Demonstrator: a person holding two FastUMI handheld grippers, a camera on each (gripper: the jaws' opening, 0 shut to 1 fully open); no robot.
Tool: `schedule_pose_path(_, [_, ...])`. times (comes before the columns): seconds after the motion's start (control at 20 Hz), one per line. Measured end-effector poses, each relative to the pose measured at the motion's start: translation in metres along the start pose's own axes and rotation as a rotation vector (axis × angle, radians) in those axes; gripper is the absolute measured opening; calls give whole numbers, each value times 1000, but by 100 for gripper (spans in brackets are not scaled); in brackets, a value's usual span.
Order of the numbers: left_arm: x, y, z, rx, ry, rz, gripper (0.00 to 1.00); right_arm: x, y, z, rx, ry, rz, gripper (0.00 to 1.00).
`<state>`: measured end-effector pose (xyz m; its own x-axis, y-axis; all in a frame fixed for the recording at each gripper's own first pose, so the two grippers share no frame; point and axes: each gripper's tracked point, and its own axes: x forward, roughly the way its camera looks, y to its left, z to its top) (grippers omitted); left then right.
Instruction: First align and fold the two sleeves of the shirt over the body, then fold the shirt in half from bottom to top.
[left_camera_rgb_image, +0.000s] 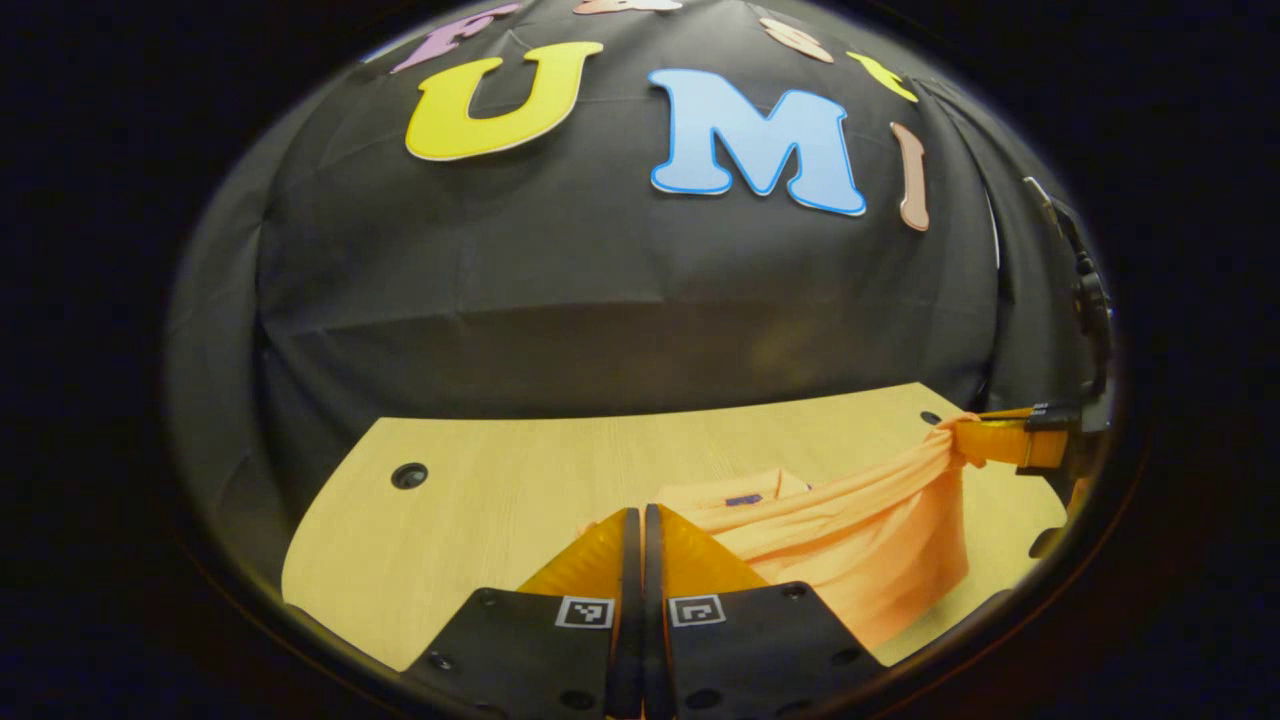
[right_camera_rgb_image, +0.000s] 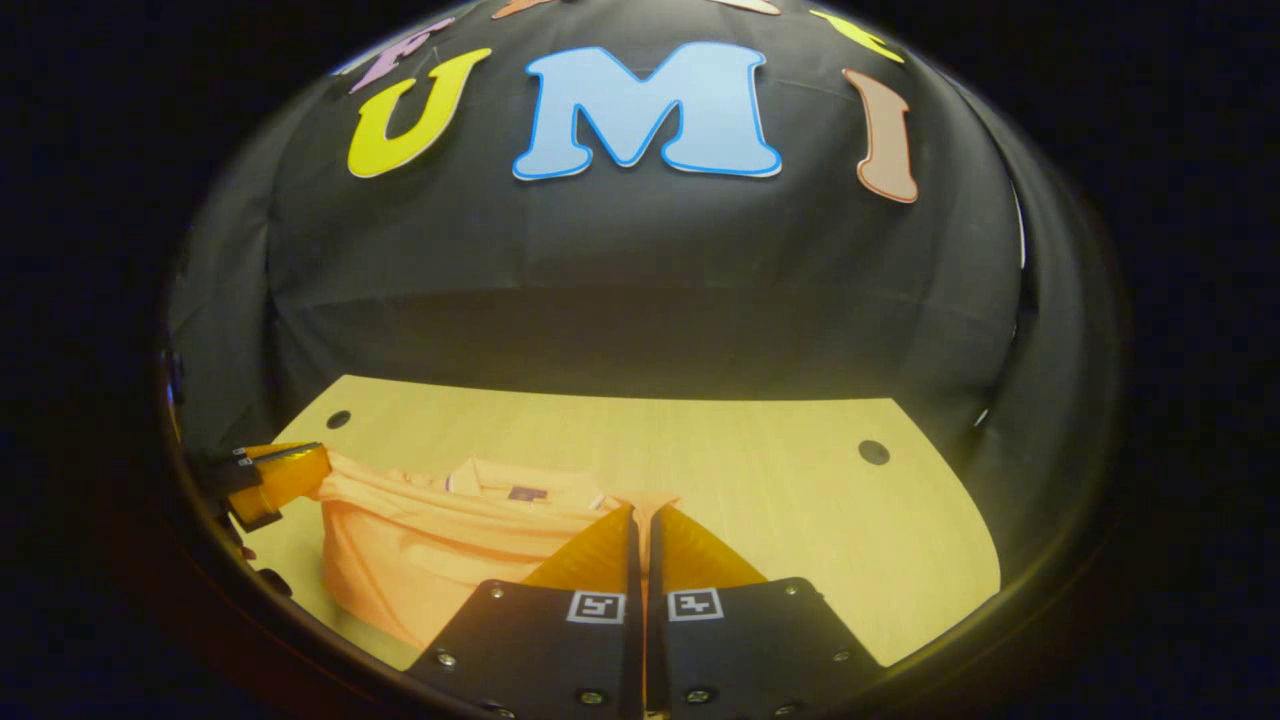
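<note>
Left gripper (left_camera_rgb_image: 640, 515) nearest lens, jaws clenched on shirt (left_camera_rgb_image: 850, 530) hem corner. Right gripper (right_camera_rgb_image: 640, 515) likewise clamped on cloth; seen from left gripper view at 3 o'clock, fabric bunched in its tips. Shirt lifted between both, sagging, collar end resting on table (left_camera_rgb_image: 480, 490) at 5 o'clock. Judged step: bottom-to-top fold under way. Next: carry hem toward collar, lay flat, let go. Shirt orange, soft knit, creased; table pale wood grain, smooth, round holes.
</note>
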<state>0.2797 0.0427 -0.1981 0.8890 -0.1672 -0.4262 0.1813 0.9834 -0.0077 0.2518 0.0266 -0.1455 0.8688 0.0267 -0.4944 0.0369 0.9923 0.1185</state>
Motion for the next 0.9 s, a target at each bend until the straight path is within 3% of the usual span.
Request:
schedule_pose_path(0.6, [70,15,-21,33,-15,23,7,79,4,-16,-62,17,-72,1])
schedule_pose_path(0.9, [90,15,-31,55,-4,38,7,98,5,-33,-91,52,-88,3])
